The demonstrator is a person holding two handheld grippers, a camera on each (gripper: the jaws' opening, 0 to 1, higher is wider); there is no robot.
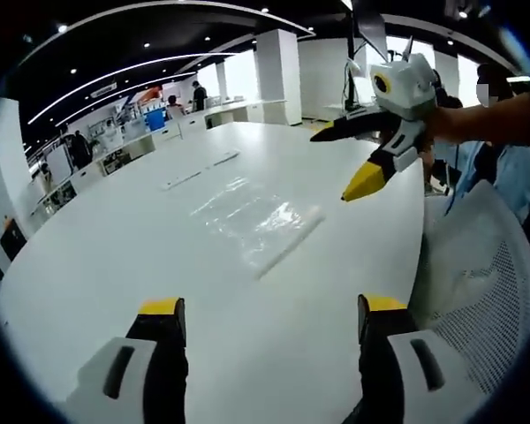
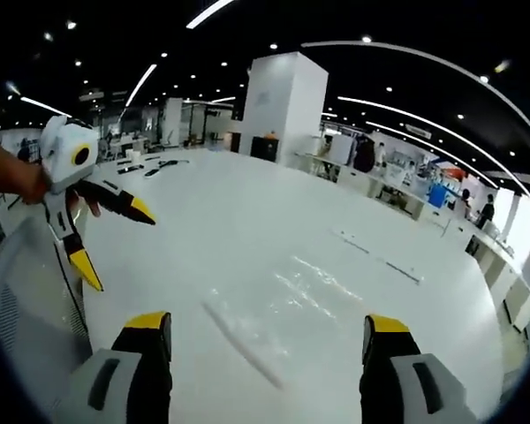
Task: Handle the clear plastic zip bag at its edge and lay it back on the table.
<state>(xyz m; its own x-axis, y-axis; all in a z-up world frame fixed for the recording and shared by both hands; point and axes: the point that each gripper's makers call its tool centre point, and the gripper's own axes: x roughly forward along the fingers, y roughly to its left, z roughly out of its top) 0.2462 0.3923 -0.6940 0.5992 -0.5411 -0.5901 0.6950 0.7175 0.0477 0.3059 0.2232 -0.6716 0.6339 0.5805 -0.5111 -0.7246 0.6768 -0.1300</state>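
Both grippers hover over the white table (image 1: 106, 265) with their yellow-tipped jaws spread wide and nothing between them. In the left gripper view, the left gripper (image 1: 274, 318) rises from the bottom edge, its two black jaws well apart, and the clear plastic zip bag (image 1: 252, 216) lies flat on the tabletop ahead of it, between the lines of the two jaws but well beyond their tips, its zip edge a pale strip on the side nearer the right jaw. Further right in the same view the right gripper (image 1: 353, 163), held in a person's hand (image 1: 442, 124), hangs above the table's far right side, jaws splayed, tips pointing toward the bag without touching it. A white mesh chair back (image 1: 477, 291) stands at the table's right edge. In the right gripper view, the left gripper (image 2: 115, 243) shows at the left, held by a hand (image 2: 18, 181), jaws parted above the table edge. The right gripper (image 2: 269, 327) comes up from the bottom with jaws apart, and the bag (image 2: 283, 309) lies flat just ahead, between them, untouched.
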